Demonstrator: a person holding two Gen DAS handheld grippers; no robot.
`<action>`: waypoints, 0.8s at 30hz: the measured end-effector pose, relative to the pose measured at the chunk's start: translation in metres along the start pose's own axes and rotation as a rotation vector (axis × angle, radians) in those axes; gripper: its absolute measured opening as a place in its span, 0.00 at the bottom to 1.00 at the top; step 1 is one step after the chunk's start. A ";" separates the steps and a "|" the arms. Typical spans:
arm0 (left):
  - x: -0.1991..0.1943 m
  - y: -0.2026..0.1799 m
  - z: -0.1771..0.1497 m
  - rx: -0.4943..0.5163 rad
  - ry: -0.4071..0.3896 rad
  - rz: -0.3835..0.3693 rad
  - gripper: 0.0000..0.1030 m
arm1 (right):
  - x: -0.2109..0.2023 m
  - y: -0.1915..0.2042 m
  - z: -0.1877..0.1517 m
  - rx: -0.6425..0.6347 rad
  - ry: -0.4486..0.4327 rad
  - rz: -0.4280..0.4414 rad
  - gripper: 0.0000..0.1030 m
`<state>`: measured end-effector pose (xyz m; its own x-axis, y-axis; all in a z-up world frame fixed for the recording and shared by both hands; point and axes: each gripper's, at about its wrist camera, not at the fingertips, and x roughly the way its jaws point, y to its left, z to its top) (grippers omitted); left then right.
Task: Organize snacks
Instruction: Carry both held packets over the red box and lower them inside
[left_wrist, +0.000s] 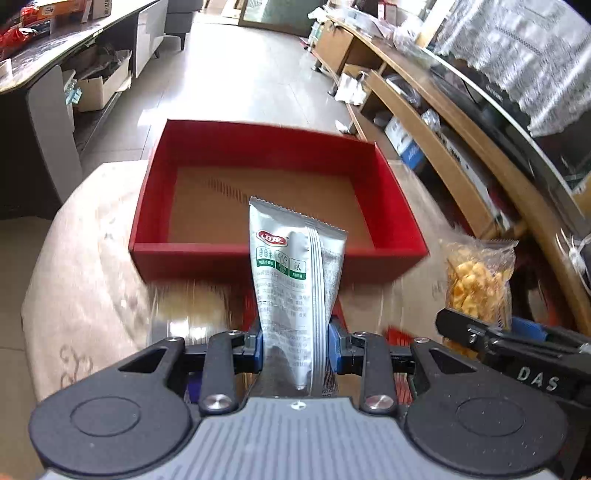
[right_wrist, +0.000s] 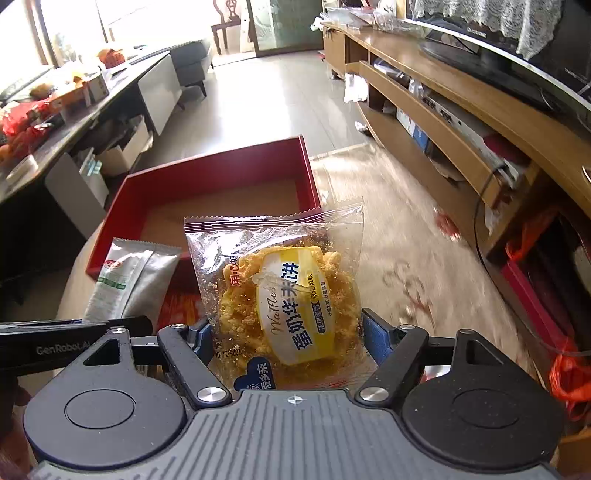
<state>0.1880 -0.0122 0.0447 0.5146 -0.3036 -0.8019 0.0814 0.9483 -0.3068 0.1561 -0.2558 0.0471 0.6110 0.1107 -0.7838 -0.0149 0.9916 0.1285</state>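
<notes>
My left gripper (left_wrist: 295, 349) is shut on a silver snack sachet (left_wrist: 291, 280) with green labels, which stands upright in front of a red box (left_wrist: 207, 254). The box has a bare brown floor (left_wrist: 229, 206) and nothing inside. My right gripper (right_wrist: 288, 341) is shut on a clear waffle packet (right_wrist: 284, 291) with a yellow label, its blue pads pressing both sides. The right wrist view shows the sachet (right_wrist: 125, 280) at the left and the red box (right_wrist: 118, 206) behind. In the left wrist view the waffle packet (left_wrist: 476, 280) shows at the right, in the right gripper.
The box sits on a beige patterned table (left_wrist: 85, 266). A wooden TV stand (right_wrist: 461, 122) with a television runs along the right. A dark sideboard (right_wrist: 74, 122) with clutter and cardboard boxes lines the left. Tiled floor (right_wrist: 266, 99) lies beyond.
</notes>
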 end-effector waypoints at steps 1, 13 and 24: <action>0.002 0.000 0.006 -0.007 -0.004 0.000 0.28 | 0.003 0.001 0.004 0.002 -0.001 0.003 0.79; 0.045 0.023 0.066 -0.085 -0.036 0.038 0.28 | 0.059 0.014 0.055 -0.004 0.001 0.014 0.78; 0.086 0.041 0.089 -0.125 -0.022 0.099 0.28 | 0.102 0.028 0.072 -0.038 0.026 0.025 0.78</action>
<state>0.3114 0.0085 0.0085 0.5338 -0.2060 -0.8201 -0.0770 0.9540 -0.2897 0.2751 -0.2214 0.0150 0.5895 0.1371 -0.7961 -0.0608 0.9902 0.1255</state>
